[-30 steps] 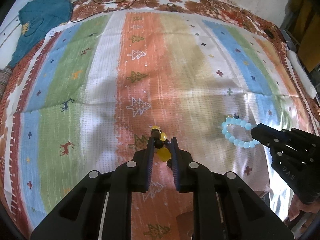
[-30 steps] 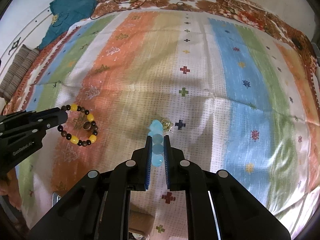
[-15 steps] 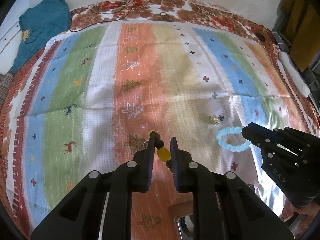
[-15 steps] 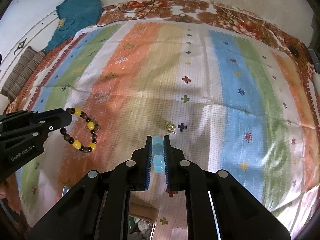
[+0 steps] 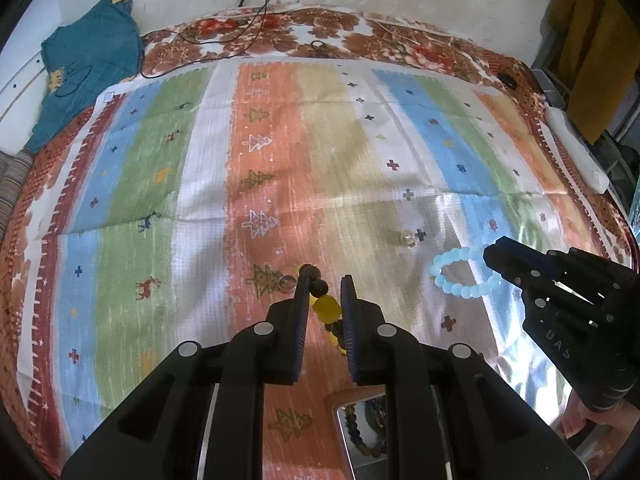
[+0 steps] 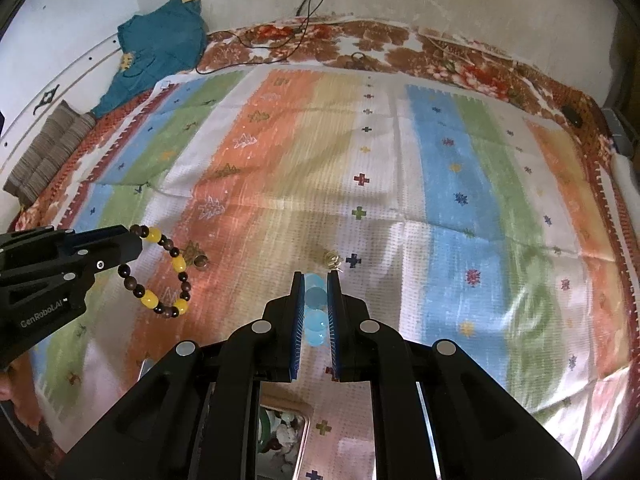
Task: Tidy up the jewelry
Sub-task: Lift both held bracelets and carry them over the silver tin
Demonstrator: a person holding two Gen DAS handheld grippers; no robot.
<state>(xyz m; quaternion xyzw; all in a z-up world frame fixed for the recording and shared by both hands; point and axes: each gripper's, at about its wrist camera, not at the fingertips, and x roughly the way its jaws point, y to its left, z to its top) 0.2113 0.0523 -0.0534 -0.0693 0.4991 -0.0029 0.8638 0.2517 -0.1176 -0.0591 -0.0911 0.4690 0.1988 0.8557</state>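
While both tongs hang above it, the striped cloth covers the bed and fills the whole field ahead of and below their tips. Beyond its far-left corner lies a teal garment, well apart from either tool. Directly beneath the tongs, at the near edge of the cloth, sits a jewelry box with beads visible inside.

The left gripper is closed on the brown-and-yellow bracelet: its pads pinch the beads, and the rest of the loop hangs free below the tip, clear of the cloth. The right gripper is pressed together on the pale blue bracelet, with blue beads clamped between its pads and the loop hanging off to the left gripper's right.

On the cloth just ahead of the right gripper's tip lies a small gold ring. Another small ring, darker, lies on the orange stripe just beyond the hanging brown-and-yellow bracelet.
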